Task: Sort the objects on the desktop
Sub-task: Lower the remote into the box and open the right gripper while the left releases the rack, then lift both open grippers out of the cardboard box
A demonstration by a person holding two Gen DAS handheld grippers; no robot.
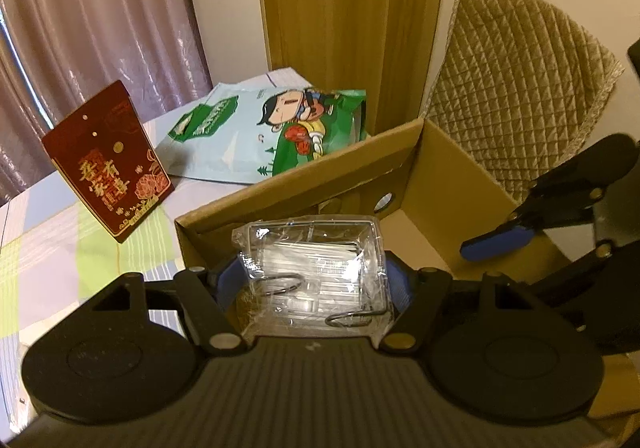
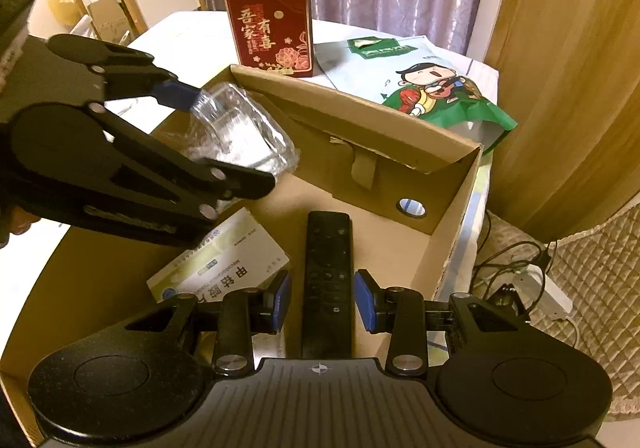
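Now the left gripper (image 1: pixel 312 280) pinches a clear film-wrapped plastic case (image 1: pixel 316 272); right gripper (image 2: pixel 322 298) jaws spread.

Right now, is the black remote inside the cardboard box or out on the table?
Inside. The remote lies flat on the floor of the cardboard box, beside a medicine box.

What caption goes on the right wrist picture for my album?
Open right tool straddles black remote control in brown cardboard box; left tool holds clear plastic packet.

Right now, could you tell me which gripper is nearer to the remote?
Right. The right gripper straddles the remote, open; the left gripper holds the clear pack above the box.
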